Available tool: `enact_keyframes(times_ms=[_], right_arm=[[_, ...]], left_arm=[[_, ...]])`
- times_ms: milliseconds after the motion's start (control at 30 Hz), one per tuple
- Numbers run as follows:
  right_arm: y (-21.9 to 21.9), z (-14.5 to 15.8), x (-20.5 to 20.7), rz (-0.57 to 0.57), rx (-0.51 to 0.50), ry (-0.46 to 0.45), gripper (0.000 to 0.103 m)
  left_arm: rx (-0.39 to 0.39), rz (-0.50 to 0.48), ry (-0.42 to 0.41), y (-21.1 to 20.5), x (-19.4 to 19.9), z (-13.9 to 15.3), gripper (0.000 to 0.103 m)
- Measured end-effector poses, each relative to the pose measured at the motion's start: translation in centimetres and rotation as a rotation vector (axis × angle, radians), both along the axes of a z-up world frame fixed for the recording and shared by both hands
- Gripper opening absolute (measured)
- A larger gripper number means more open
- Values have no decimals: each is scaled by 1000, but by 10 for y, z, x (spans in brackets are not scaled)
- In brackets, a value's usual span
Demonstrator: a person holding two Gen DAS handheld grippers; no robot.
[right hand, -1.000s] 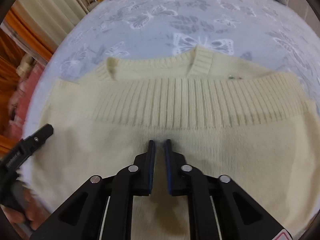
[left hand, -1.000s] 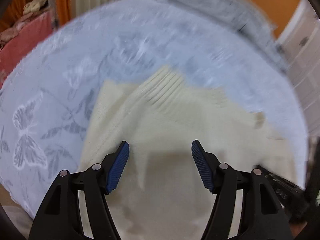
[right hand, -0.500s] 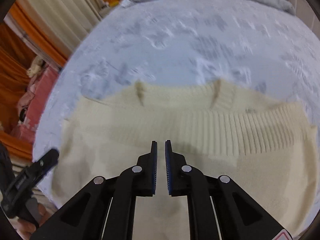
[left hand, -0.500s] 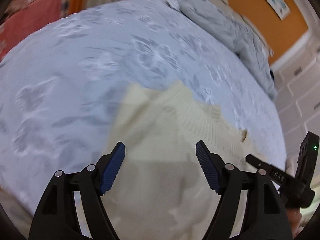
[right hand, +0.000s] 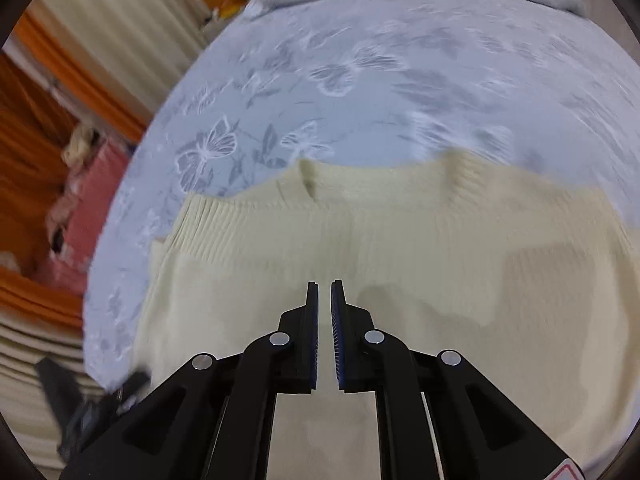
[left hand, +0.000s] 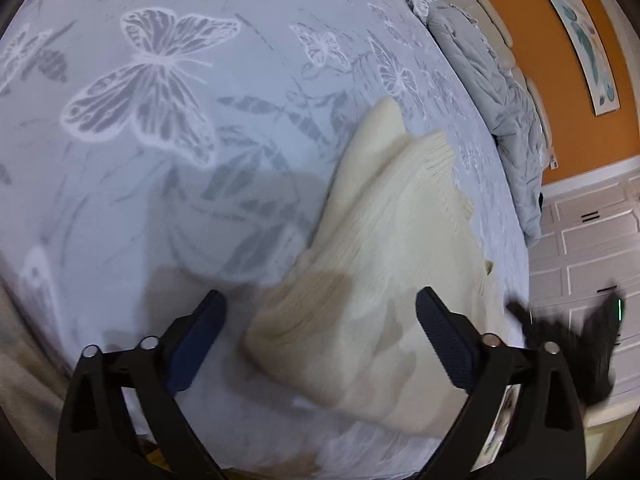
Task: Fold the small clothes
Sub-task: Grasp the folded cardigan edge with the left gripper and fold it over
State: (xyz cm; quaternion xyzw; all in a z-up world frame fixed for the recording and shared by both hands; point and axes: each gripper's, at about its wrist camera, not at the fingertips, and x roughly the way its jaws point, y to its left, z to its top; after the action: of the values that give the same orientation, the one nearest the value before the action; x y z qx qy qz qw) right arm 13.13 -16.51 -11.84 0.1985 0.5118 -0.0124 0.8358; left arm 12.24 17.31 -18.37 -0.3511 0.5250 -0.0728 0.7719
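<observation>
A cream knitted sweater (right hand: 400, 264) lies folded on the bed, ribbed hem and collar toward the far side. It also shows in the left wrist view (left hand: 384, 264), its near left corner blurred. My left gripper (left hand: 320, 320) is open and empty, held above that corner. My right gripper (right hand: 325, 296) has its jaws nearly together with a thin gap and nothing between them, above the middle of the sweater. The right gripper shows blurred at the right edge of the left wrist view (left hand: 568, 336).
The bed has a pale blue sheet with a butterfly print (left hand: 160, 92). A grey quilt (left hand: 500, 92) lies bunched along the far edge. An orange wall and white cabinets (left hand: 592, 240) stand on the right. Orange curtains (right hand: 36, 120) and pink bedding (right hand: 92, 200) lie to the left.
Both grippers have pulled back and up from the sweater. The left view has swung left to the sweater's corner. The left stays open, the right stays nearly closed.
</observation>
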Motion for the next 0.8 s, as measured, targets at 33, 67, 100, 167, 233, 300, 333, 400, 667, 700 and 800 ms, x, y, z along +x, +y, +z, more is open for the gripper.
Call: enact_keyframes(times_ms=[33, 67, 100, 167, 233, 300, 333, 400, 667, 700, 800], right_arm=[[-6, -1, -23, -26, 22, -2, 10], [-12, -5, -39, -47, 44, 0, 10], [-16, -10, -52, -63, 58, 3, 11], [-17, -22, -70, -59, 60, 20, 11], [-11, -35, -74, -35, 51, 20, 10], [-1, -49, -75, 6, -18, 32, 7], [-1, -58, -77, 14, -33, 17, 3], [-5, -59, -84, 8, -27, -14, 3], [-25, -60, -91, -25, 114, -43, 2], [-31, -57, -95, -46, 152, -44, 7], [-62, -41, -114, -137, 295, -92, 15]], left_arm=[[-5, 5, -5, -1, 2, -1, 96], [-5, 7, -9, -2, 2, -2, 96], [-2, 3, -12, -3, 3, -2, 96], [-1, -11, -19, -6, 4, -1, 87], [-30, -36, 2, -9, 6, -5, 51], [-44, -22, 21, -9, 10, -6, 37], [-67, -9, 20, -7, 9, -4, 30], [-103, 8, -11, -8, 8, 14, 25], [-20, -283, -353, -128, -3, 161, 22], [-12, -332, -382, -152, -8, 174, 22], [26, -479, -448, -222, -26, 192, 22]])
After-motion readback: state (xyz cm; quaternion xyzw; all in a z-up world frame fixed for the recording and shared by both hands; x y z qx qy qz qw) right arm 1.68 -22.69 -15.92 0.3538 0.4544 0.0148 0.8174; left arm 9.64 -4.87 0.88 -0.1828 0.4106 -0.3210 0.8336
